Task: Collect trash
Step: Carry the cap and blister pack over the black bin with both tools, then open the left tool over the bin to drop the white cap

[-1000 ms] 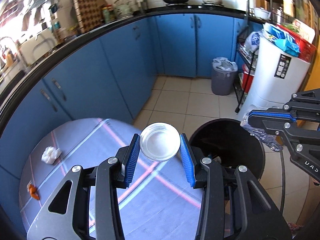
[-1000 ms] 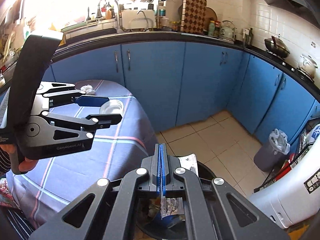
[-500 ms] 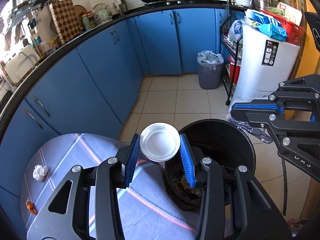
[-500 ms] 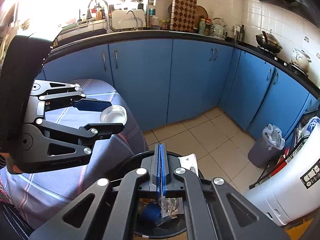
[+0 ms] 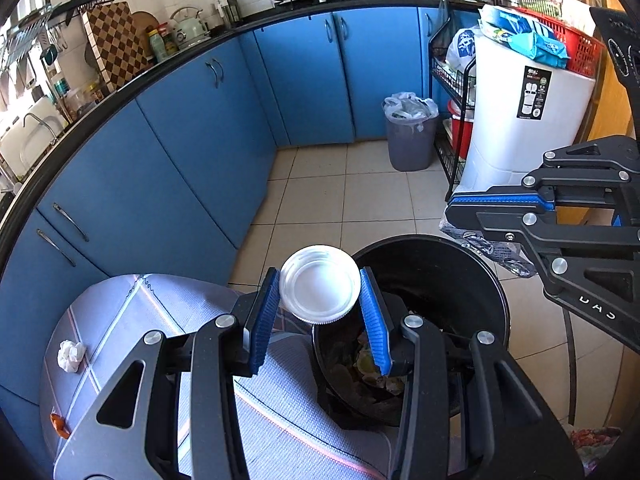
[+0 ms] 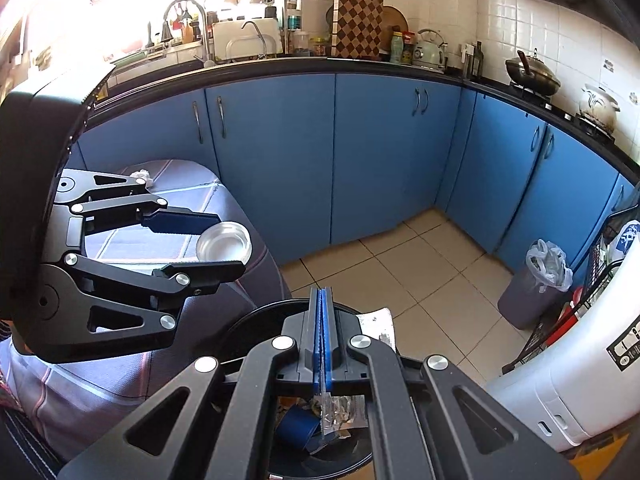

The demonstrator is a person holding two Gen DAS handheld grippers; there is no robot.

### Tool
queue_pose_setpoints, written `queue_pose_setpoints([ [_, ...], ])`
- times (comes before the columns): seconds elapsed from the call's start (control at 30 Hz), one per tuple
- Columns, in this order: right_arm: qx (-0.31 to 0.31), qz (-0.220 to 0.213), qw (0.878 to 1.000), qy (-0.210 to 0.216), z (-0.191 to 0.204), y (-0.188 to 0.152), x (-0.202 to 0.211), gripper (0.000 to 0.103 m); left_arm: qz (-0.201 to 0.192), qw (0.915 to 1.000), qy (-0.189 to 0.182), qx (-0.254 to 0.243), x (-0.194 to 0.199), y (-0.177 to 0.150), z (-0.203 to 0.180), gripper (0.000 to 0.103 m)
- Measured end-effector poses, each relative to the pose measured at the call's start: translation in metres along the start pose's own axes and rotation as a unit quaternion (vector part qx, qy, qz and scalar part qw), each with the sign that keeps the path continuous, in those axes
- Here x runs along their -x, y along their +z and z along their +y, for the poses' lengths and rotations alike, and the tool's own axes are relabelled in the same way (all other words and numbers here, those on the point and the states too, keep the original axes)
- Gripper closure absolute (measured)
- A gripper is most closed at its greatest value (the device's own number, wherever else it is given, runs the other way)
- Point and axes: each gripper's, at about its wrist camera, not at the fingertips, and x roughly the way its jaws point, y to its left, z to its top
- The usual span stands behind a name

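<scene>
Left gripper (image 5: pixel 320 300): we clamp a round lid (image 5: pixel 319 290) — beside the bin (image 5: pixel 492 280) rim.
Right gripper (image 6: pixel 322 344): we pinch a clear wrapper (image 6: pixel 340 408) — jaws together above the bin.

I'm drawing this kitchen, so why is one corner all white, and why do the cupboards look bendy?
Right wrist view: sunlight by the sink washes the top-left corner out white, so nothing there can be made out. Both views: the fisheye lens bends the straight counter and cupboards into curves. Left wrist view: the lid in the left gripper looks sharp, with a bright sheen.
</scene>
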Motion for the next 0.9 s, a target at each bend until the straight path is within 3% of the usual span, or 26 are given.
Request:
queue_pose_setpoints([
  [0.13,-0.001,-0.002,1.0,0.0,-0.003,0.001,-0.002,0.102,-0.003,0.9999,-0.008,0.008,0.0,0.002,0.002,0.056],
  [0.2,-0.001,-0.002,1.0,-0.001,-0.001,0.002,-0.004,0.102,-0.01,0.9999,-0.004,0.011,0.002,0.003,0.004,0.041],
  [0.27,-0.003,-0.004,1.0,-0.003,-0.002,0.003,-0.004,0.102,-0.018,0.9997,-0.006,0.012,0.005,0.004,0.005,0.04],
  [0.37,-0.001,-0.003,1.0,-0.004,-0.002,0.003,-0.005,0.101,-0.021,0.9997,-0.003,0.011,0.006,0.004,0.006,0.025],
  [0.77,0.009,0.005,1.0,0.011,0.004,0.003,-0.014,0.1,-0.03,0.9986,0.037,0.024,0.018,-0.012,0.026,0.007],
  [0.9,0.016,0.003,1.0,0.009,0.012,0.007,-0.018,0.1,-0.032,0.9977,0.054,0.025,0.025,-0.021,0.036,0.006],
])
